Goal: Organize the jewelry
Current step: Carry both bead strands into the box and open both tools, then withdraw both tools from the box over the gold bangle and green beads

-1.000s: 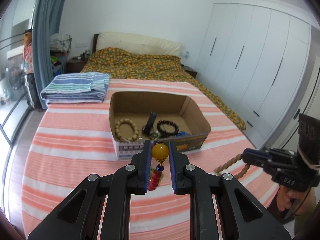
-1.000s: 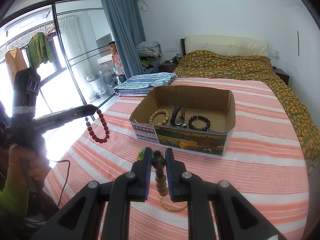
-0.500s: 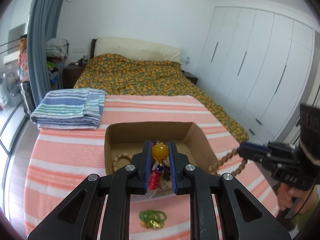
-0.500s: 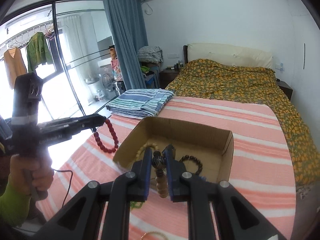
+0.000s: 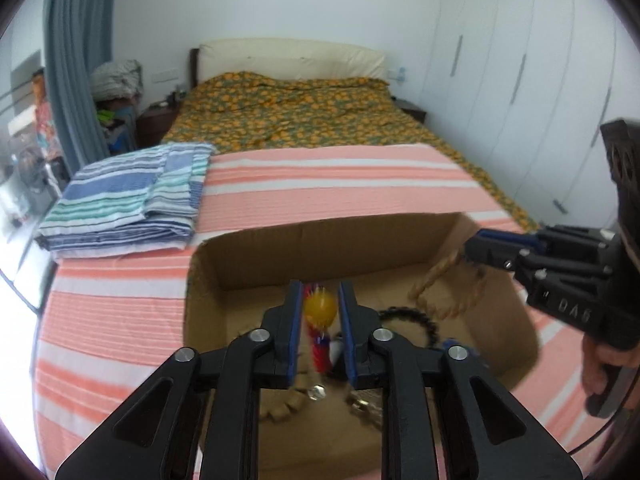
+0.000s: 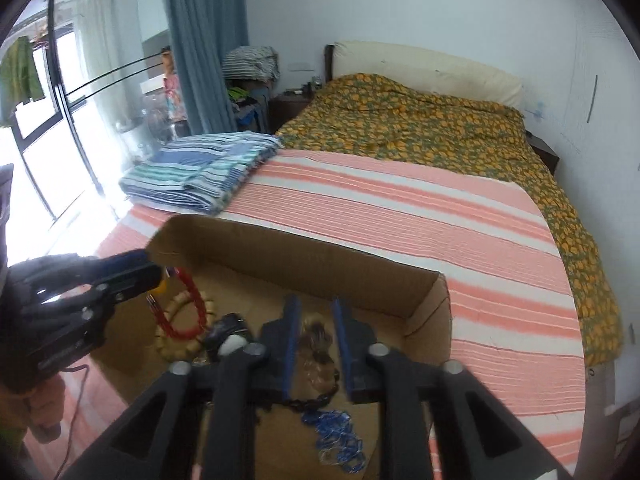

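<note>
Hanging over the open cardboard box point(image 5: 320, 240), the left hand-held gripper point(image 5: 320, 312) has its blue-padded fingers point(image 5: 294, 320) spread, and a smooth amber bead point(image 5: 319, 306) with a blurred red bead strand point(image 5: 320, 350) sits in the gap; whether the pads touch it cannot be told through the motion blur. From the right wrist view that strand shows as a loop of glossy red beads point(image 6: 188, 312) under the left gripper's tip, above a ring of pale round wooden beads point(image 6: 176, 344) on the box floor.

The right hand-held gripper point(image 6: 316, 328) is likewise spread, a smeared brown bead string point(image 6: 316, 344) between its fingers, contact unclear. In the left view a loop of tan wooden beads point(image 5: 436, 284) hangs from its tip inside the box's right end.

On the matte brown box floor lie a dark beaded bracelet point(image 5: 416, 320) and a heap of small blue links point(image 6: 340, 440), partly cut off by the gripper arms. A dark object with a white end point(image 6: 230, 338) is too blurred to name.

The box rests near the foot edge of the bed on a ribbed pink-and-white striped sheet point(image 6: 400, 208); a folded blue-green striped cloth point(image 5: 128, 196) lies toward its left edge.
</note>
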The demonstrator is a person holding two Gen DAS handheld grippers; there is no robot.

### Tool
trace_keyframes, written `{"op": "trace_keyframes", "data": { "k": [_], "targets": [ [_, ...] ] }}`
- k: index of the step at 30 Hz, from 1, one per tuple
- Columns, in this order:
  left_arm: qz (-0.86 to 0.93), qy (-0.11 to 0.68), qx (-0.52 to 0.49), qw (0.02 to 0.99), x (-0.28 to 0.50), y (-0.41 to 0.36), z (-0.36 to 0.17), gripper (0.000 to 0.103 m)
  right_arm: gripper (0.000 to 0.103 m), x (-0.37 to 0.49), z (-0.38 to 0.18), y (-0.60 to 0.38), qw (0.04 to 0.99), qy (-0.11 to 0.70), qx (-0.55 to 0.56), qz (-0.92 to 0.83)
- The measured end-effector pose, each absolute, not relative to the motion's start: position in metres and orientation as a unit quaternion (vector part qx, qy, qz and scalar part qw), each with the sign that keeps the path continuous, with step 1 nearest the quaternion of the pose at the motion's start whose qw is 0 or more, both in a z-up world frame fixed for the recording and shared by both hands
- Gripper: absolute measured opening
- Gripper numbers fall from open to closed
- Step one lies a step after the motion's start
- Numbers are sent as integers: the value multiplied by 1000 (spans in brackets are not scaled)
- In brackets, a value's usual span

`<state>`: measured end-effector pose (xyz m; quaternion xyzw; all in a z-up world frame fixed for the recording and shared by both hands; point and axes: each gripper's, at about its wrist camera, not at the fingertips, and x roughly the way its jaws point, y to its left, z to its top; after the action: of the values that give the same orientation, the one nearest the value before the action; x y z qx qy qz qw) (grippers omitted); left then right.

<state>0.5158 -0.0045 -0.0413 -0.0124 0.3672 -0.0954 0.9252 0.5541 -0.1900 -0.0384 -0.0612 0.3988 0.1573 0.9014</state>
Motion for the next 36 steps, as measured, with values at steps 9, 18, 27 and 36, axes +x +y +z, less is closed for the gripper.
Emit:
{"op": "trace_keyframes", "data": {
  "k": [9,18,27,36],
  "targets": [
    [-68,322,-38,943,440,28,-23,90,54,479,-17,-217,925,350,-36,141],
    [-60,362,-21,930,335,19,-55,96,57,332,-57,-235,930,351,-30,102],
    [-43,428,-30,902,279,7,-139,96,57,274,-140,-253,906,420,-53,17],
    [-28,448,-8,894,286,4,-158,98,66,266,-156,-260,905,424,-29,1]
  ]
}}
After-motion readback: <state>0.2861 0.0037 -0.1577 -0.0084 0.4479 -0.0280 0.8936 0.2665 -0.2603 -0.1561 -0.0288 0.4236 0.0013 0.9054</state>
